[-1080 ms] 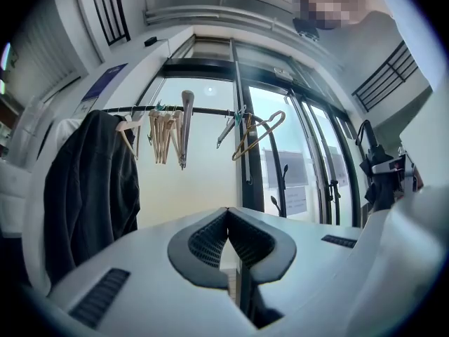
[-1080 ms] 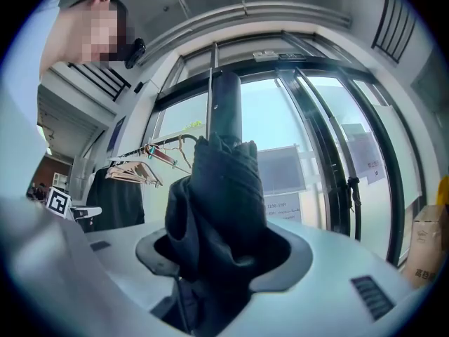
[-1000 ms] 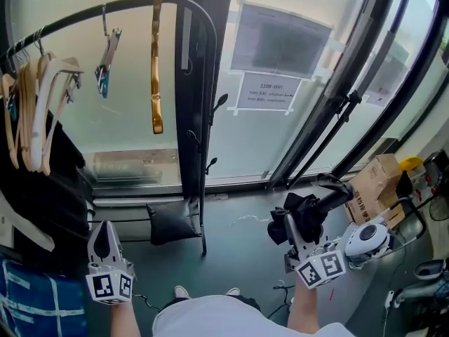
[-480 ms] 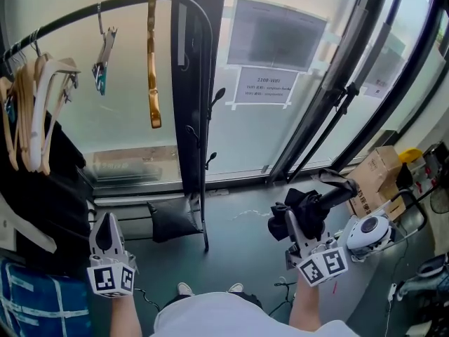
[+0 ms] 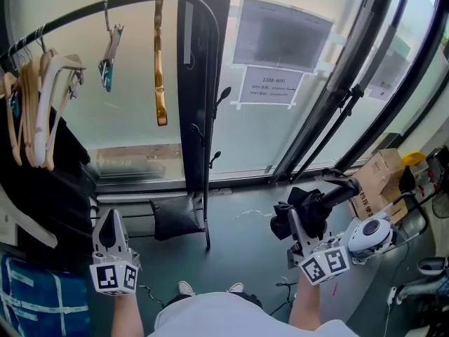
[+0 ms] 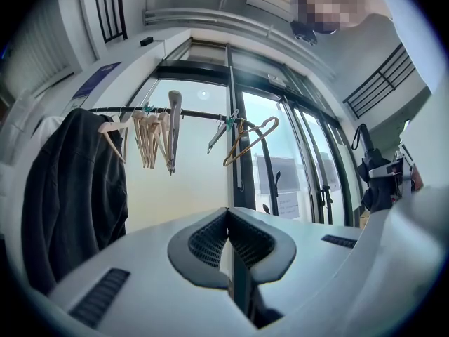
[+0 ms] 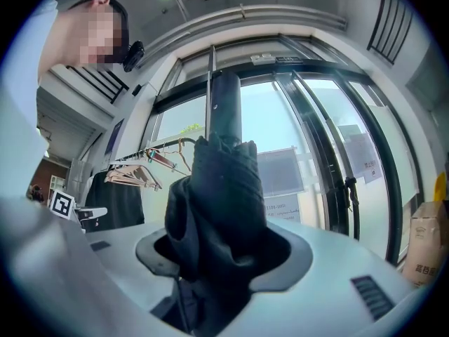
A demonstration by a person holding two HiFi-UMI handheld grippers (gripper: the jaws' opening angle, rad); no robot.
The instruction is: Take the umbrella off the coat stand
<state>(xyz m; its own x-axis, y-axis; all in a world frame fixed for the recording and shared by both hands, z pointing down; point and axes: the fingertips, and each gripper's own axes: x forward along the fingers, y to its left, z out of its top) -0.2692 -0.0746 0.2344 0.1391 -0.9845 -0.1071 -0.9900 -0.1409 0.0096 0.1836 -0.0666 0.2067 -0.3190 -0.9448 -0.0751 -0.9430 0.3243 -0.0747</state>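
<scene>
My right gripper [image 5: 300, 225] is shut on a black folded umbrella [image 5: 307, 209], which it holds low at the right, away from the coat stand [image 5: 193, 118]. The umbrella's handle end [image 5: 342, 187] points right, toward the glass door. In the right gripper view the bundled fabric of the umbrella [image 7: 221, 188] fills the space between the jaws of the right gripper [image 7: 221, 255]. My left gripper [image 5: 109, 221] hovers at the lower left beside the hanging clothes, shut on nothing. Its pads [image 6: 210, 239] meet in the left gripper view, where the umbrella [image 6: 375, 177] shows at the far right.
The stand's rail [image 5: 105, 12] carries wooden hangers [image 5: 38, 111], a black coat [image 5: 42, 195], a clip hanger [image 5: 109, 55] and a golden hanger [image 5: 160, 83]. A black bag [image 5: 172, 220] lies at its foot. A cardboard box [image 5: 379, 177] and a white device [image 5: 368, 235] sit at the right.
</scene>
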